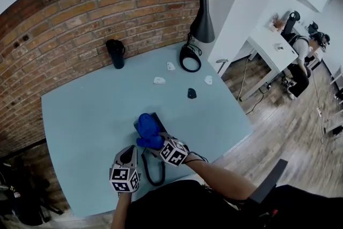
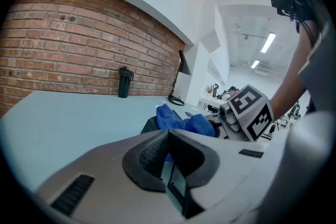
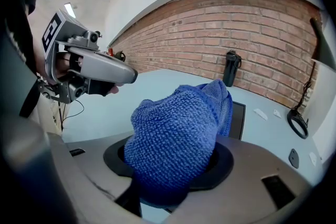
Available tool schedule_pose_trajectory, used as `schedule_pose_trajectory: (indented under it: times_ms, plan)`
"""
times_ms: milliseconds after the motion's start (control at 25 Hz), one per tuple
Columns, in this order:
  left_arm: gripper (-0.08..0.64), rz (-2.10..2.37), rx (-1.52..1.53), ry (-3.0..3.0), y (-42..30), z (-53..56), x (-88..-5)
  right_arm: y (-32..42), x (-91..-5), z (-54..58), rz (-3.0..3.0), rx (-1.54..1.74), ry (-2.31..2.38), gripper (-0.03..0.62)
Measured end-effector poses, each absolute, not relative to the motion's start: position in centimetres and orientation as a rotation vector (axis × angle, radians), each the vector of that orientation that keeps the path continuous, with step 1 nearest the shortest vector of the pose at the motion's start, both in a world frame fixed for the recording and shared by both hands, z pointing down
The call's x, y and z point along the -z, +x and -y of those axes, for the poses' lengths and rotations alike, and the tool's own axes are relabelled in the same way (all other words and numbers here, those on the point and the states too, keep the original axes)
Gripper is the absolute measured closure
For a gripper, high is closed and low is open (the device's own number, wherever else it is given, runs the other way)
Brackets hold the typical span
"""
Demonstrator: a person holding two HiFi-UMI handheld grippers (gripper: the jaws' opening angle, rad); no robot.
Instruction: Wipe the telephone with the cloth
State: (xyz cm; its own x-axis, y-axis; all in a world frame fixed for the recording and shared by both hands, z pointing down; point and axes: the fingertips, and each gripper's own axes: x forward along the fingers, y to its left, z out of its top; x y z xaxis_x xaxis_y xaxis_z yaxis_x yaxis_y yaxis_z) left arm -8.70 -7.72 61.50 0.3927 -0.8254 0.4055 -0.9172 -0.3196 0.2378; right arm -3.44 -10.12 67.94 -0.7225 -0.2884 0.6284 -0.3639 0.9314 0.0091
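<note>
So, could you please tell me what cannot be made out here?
- Telephone: head view, mostly covered by the cloth; keypad unseen.
- Right gripper: right gripper view, jaws buried in the cloth.
- White bits: head view, too small to identify.

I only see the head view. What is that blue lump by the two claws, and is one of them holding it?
Observer: It is a bunched blue cloth. The right gripper view shows the right claw shut on it.
Visitor: And the left claw?
Observer: The left gripper view shows its jaws together, with nothing between them.
Visitor: Is the cloth smooth?
Observer: No. Up close it has a nubby, looped weave.
</note>
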Motion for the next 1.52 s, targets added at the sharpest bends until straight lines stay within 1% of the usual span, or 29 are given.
schedule_pose_trajectory:
  times_ms: [680,1000,1120,1520]
  plan:
    - [0.54,1.495,-0.307,2.228,-8.7,7.5,-61.8,-0.4,-70.5,5.4,2.385,-0.229,0.424,0.37]
    - [0.541,1.499,-0.309,2.234,-8.7,7.5,-61.8,1.2,-72.2,2.7,2.326,-0.208,0.347,0.37]
    - [0.541,1.511,-0.302,2.226,-9.0,7.5,-61.7,2.2,-74.3,-0.1,2.265,-0.337,0.244,0.37]
    - [0.541,1.49,-0.308,2.24,-8.8,7.5,-62.0,1.8,-74.8,0.0,2.226,-0.347,0.225,0.377]
